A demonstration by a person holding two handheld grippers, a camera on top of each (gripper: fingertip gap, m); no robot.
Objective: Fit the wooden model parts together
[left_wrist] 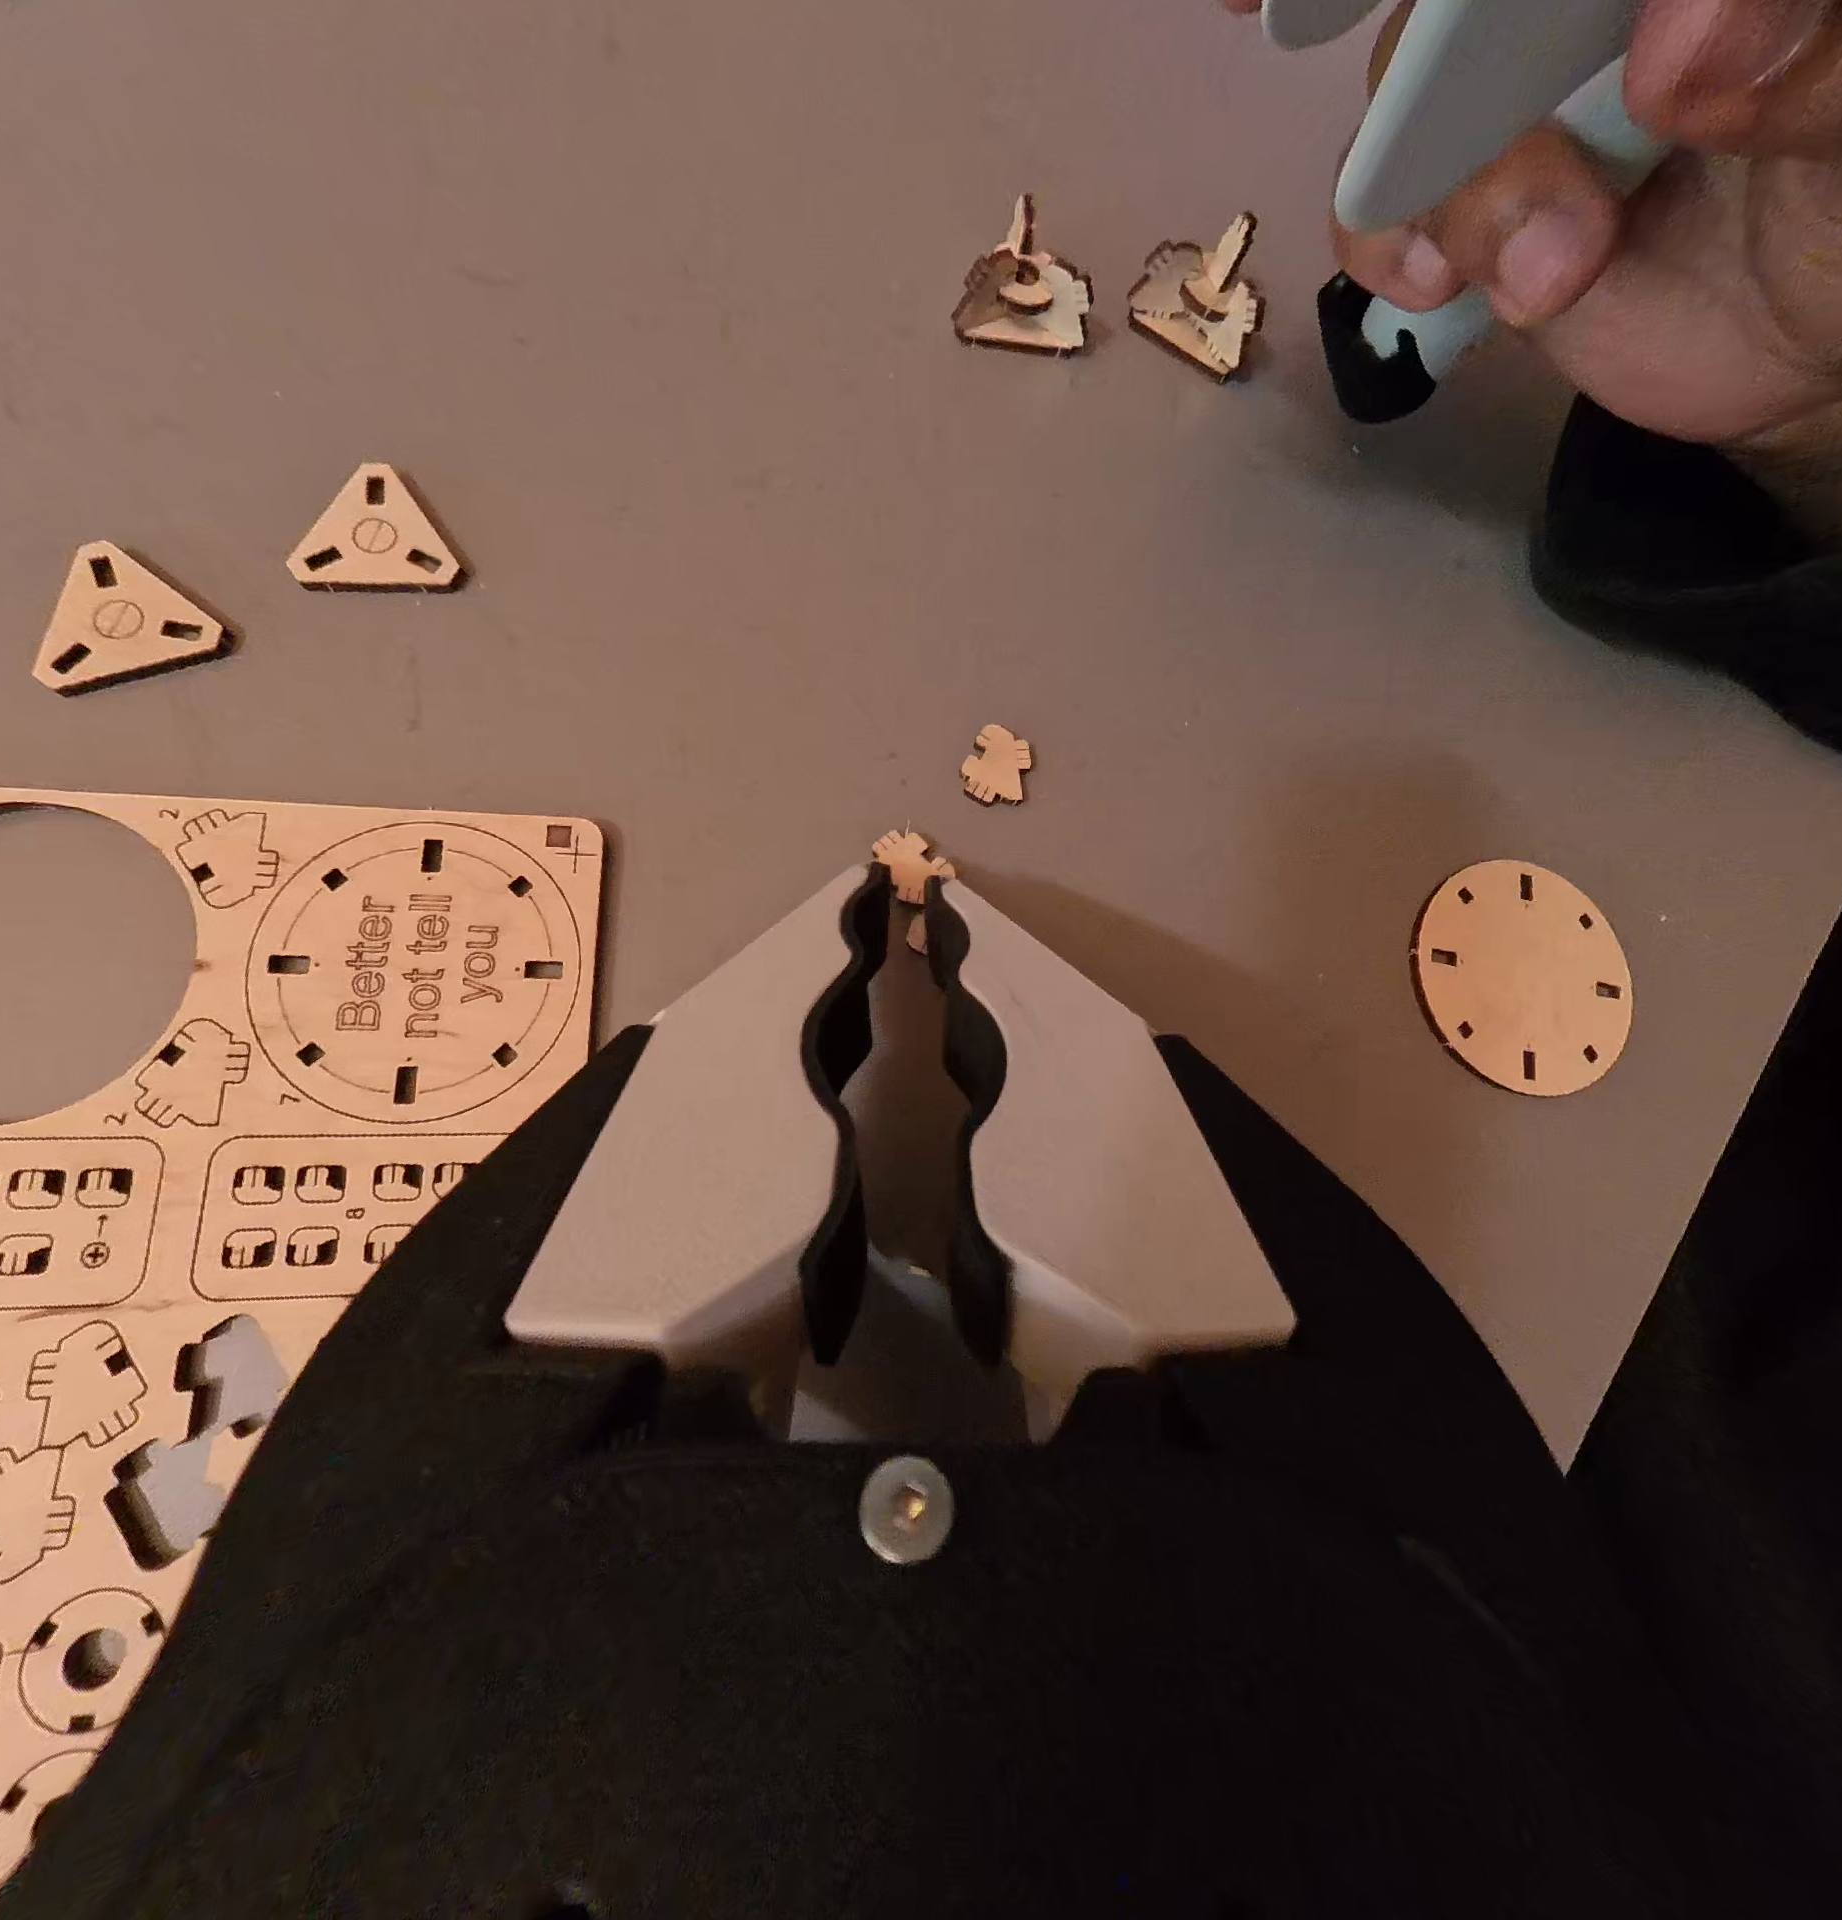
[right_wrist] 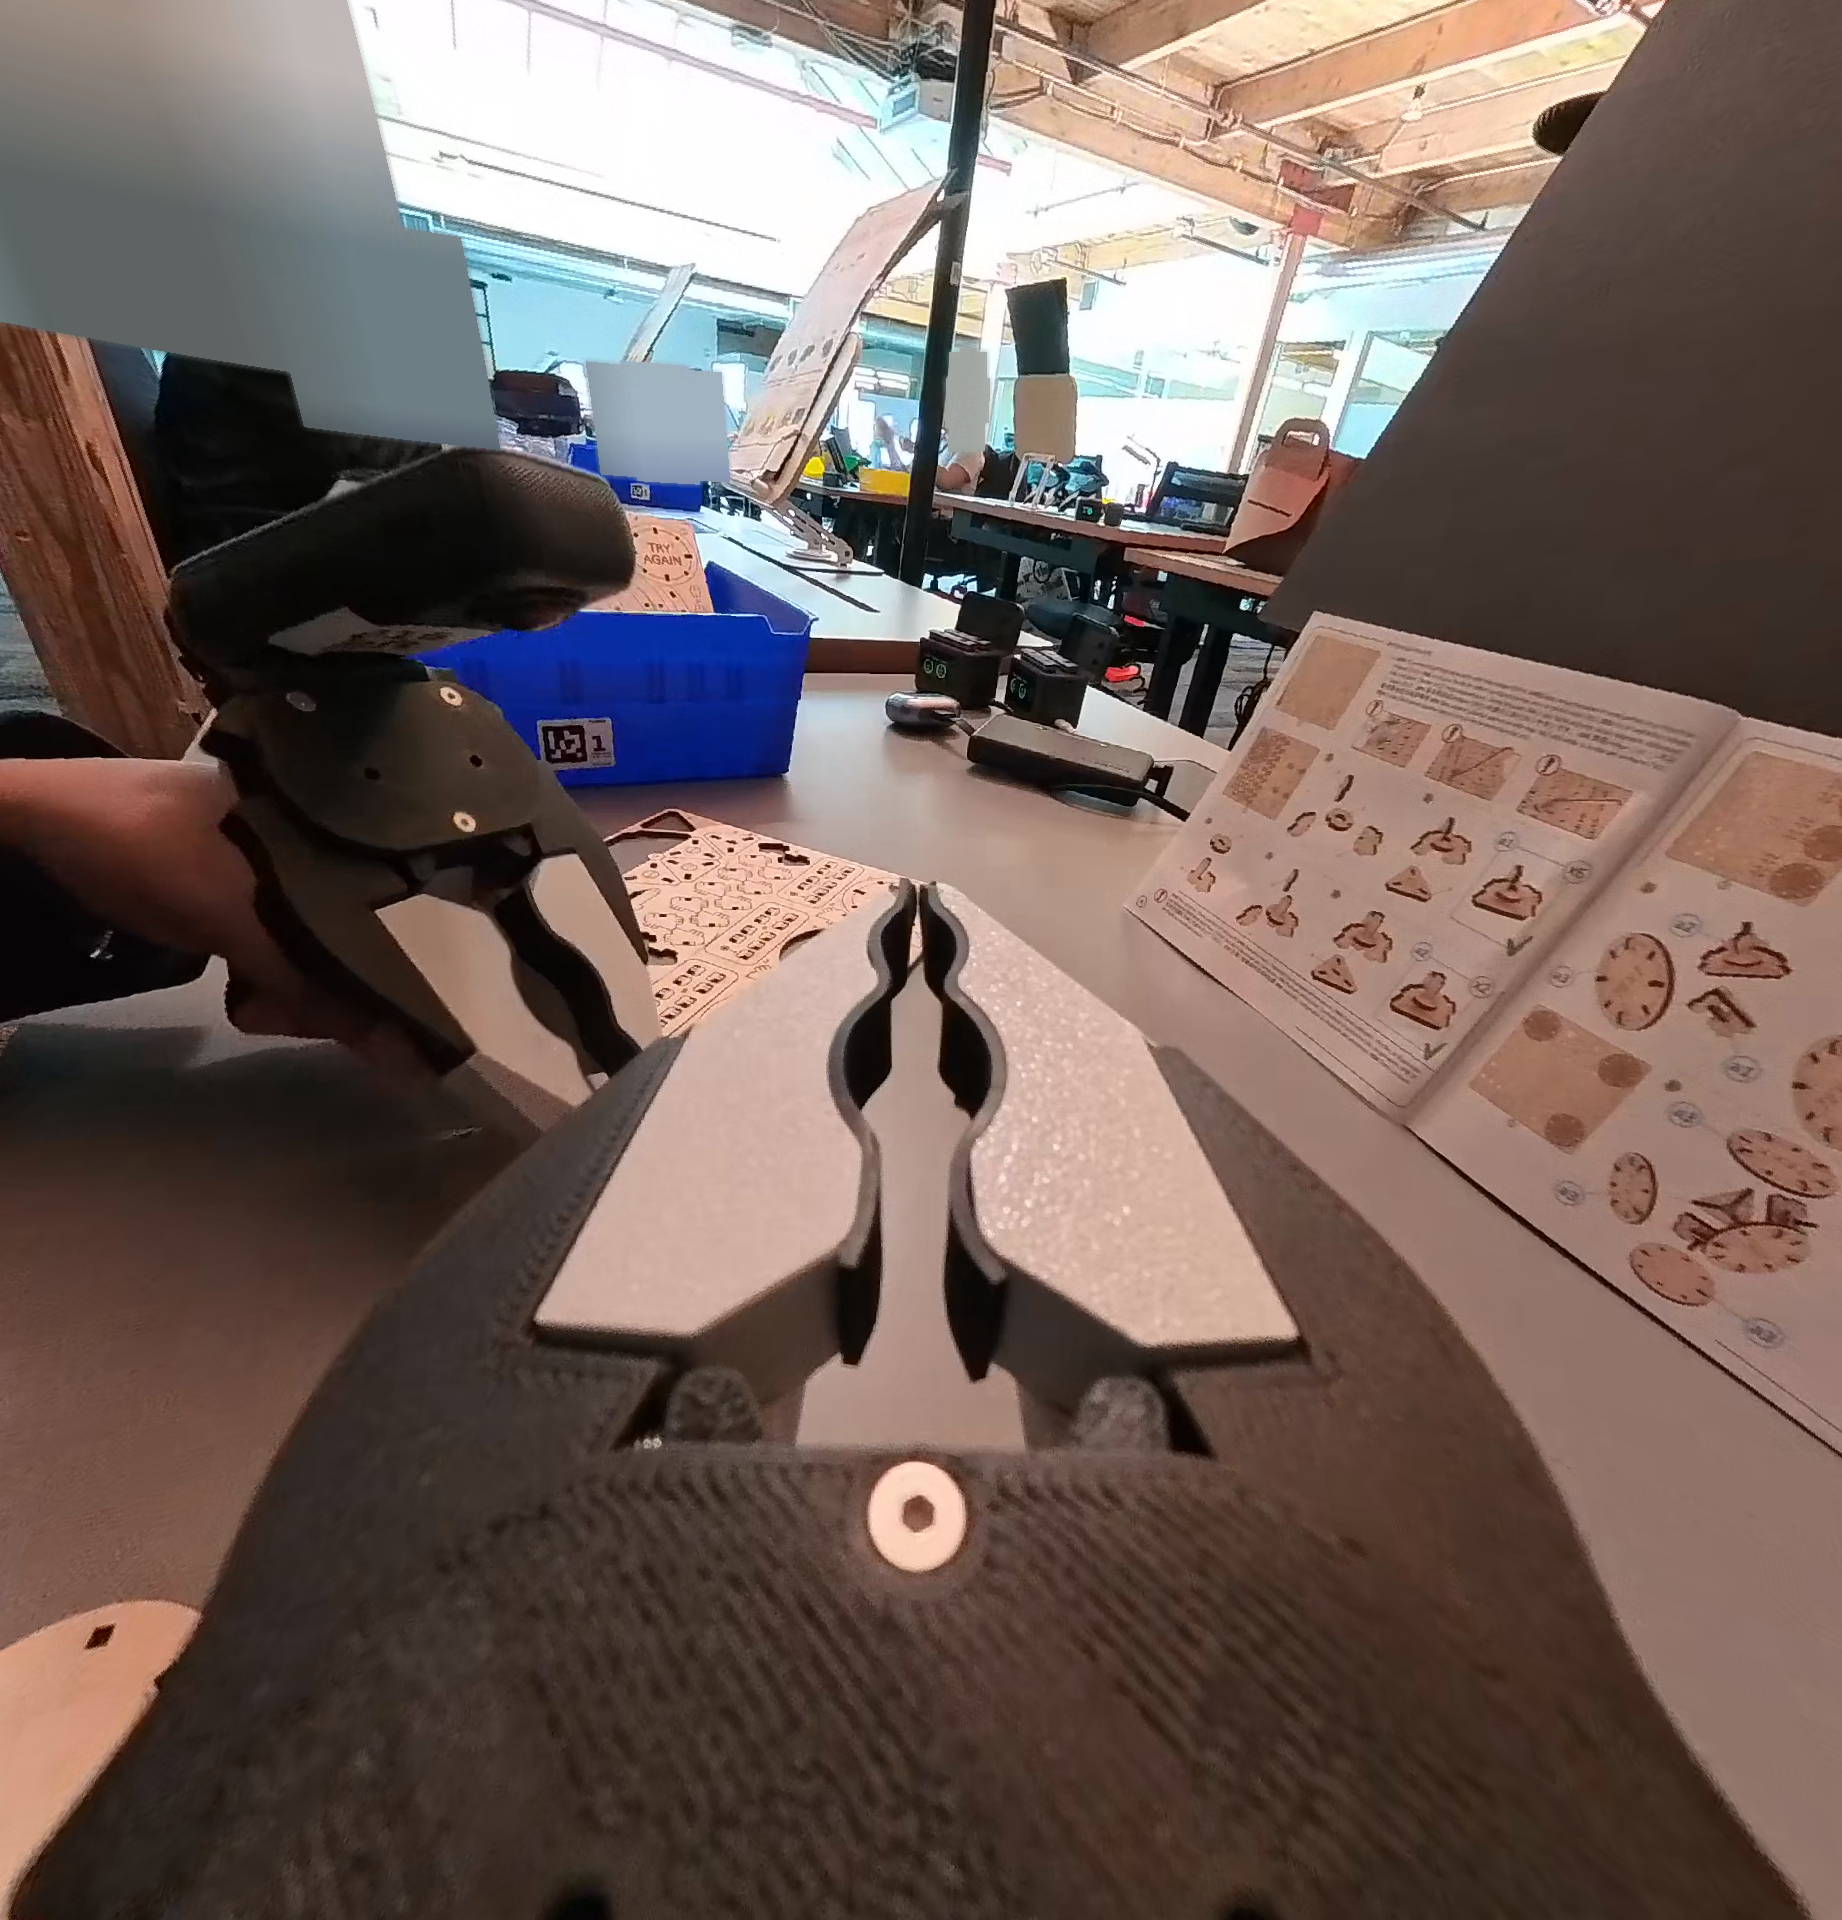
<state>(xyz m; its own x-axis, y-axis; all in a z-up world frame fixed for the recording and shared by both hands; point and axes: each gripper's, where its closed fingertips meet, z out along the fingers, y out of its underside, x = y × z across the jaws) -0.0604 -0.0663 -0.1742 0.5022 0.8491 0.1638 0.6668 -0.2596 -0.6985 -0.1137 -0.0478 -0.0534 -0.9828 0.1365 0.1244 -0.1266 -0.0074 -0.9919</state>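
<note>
**Left gripper pinched a small wooden cutout; right gripper closed on nothing**

At far left lay the wooden punch-out sheet (left_wrist: 273, 1039) on the grey table (left_wrist: 688, 312), with two flat triangular pieces (left_wrist: 377, 535) beyond it. At centre, the left gripper (left_wrist: 904, 883) had its black tips clamped on a small lobed wooden piece (left_wrist: 909, 864). A matching piece (left_wrist: 997, 766) lay just beyond, apart from the tips. Farther off stood two assembled triangular stands (left_wrist: 1026, 286). Near right lay a slotted wooden disc (left_wrist: 1523, 977). The right gripper (right_wrist: 919, 899), at far right in a hand (left_wrist: 1582, 208), had its tips together and bare, with an open instruction booklet (right_wrist: 1519, 935) to its right.
</note>
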